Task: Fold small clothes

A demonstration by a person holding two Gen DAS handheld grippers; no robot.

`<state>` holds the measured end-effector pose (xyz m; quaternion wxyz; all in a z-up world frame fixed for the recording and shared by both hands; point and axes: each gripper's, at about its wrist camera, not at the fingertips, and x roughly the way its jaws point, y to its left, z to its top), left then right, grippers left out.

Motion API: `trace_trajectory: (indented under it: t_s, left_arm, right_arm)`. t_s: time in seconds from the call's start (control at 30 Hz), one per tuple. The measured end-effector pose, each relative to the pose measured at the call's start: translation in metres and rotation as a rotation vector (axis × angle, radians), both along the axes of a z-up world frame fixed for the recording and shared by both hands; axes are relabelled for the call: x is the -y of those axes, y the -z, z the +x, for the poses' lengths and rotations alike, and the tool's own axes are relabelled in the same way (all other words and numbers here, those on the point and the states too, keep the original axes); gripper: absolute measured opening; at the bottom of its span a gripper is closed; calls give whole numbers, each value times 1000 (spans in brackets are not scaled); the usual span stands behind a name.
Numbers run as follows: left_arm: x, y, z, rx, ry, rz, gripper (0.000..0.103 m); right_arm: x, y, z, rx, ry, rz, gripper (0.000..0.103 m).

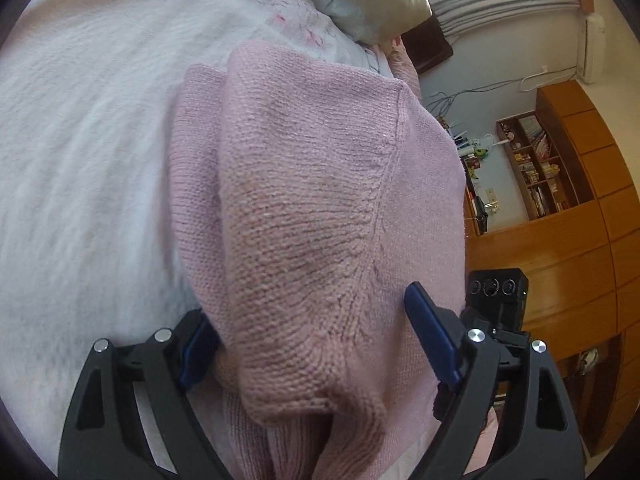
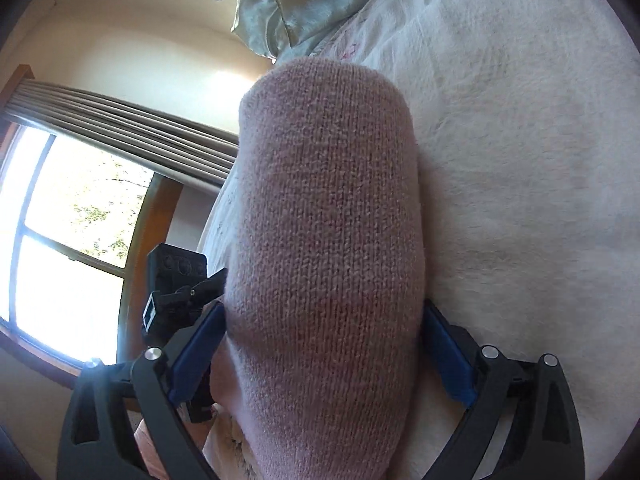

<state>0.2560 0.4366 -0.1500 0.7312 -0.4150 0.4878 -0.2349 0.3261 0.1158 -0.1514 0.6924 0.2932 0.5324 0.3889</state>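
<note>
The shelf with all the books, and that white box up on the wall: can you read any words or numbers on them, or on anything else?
No words or numbers can be read in either view.
Books on the shelf: spines too small and blurred.
White box on the wall: a small dark mark, unreadable.
Sweater: no label showing.
Left gripper and right gripper: no print visible.

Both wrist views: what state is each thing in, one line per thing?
Pink knit sweater: partly folded, bunched, draped between both grippers' fingers over the bed.
Left gripper: open, fingers wide apart, knit between them.
Right gripper: open, fingers apart, knit bulging between them.
White blanket: spread over the bed.
Pillow: lying at the bed's far end.
</note>
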Motion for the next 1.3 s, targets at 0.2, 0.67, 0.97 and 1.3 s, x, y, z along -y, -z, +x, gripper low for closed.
trace_trajectory:
  t_s: [0.2, 0.67, 0.97, 1.3]
  left_arm:
    - [3, 9, -3, 8, -1, -115, 54]
    - [104, -75, -86, 195, 95, -171, 50]
    - [156, -44, -112, 103, 109, -104, 50]
    - [152, -11, -124, 62, 87, 31, 62]
  right_arm:
    - [-11, -6, -1, 45, -3, -7, 75]
    - [87, -73, -93, 122, 10, 96, 63]
    - [135, -42, -127, 49, 58, 51, 63]
    - [144, -1, -136, -17, 78, 21, 78]
